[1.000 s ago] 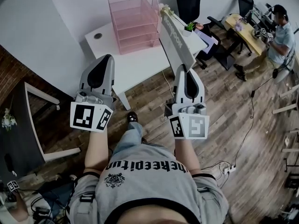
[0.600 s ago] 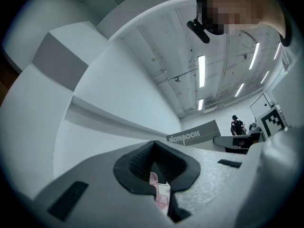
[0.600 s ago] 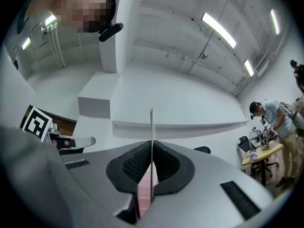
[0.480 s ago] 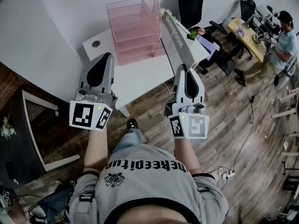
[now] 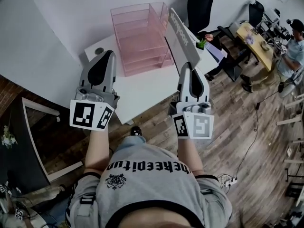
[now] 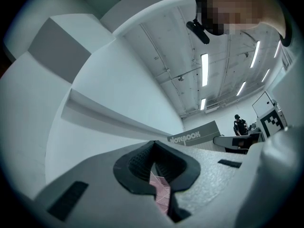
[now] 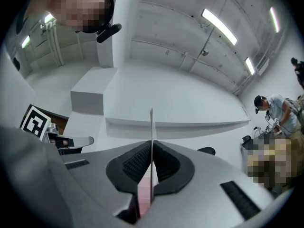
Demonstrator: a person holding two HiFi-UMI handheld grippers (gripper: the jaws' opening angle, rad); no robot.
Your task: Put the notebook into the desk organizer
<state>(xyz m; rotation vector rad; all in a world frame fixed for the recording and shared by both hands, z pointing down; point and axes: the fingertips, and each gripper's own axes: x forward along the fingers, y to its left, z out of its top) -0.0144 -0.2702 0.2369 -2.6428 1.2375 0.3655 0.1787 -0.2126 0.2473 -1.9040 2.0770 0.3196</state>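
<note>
A pink wire desk organizer (image 5: 140, 32) with stacked trays stands on a white table (image 5: 142, 91). My right gripper (image 5: 186, 66) is shut on the lower edge of a grey notebook (image 5: 179, 37), which slants up to the right of the organizer. In the right gripper view the notebook (image 7: 151, 132) shows edge-on between the pads of the right gripper (image 7: 151, 148). My left gripper (image 5: 108, 55) hovers over the table's near left part, left of the organizer. The left gripper (image 6: 153, 148) has its pads together and holds nothing, with the notebook (image 6: 192, 136) off to its right.
A black office chair (image 5: 202, 4) and a small plant (image 5: 204, 44) stand behind the table's right end. A person (image 5: 294, 42) sits at a wooden desk (image 5: 254, 37) far right. A dark framed stand (image 5: 28, 141) is at the left. Cables (image 5: 228, 175) lie on the wood floor.
Both grippers have moved forward toward the table, the right one carrying the notebook. The organizer and table now lie closer beneath them.
</note>
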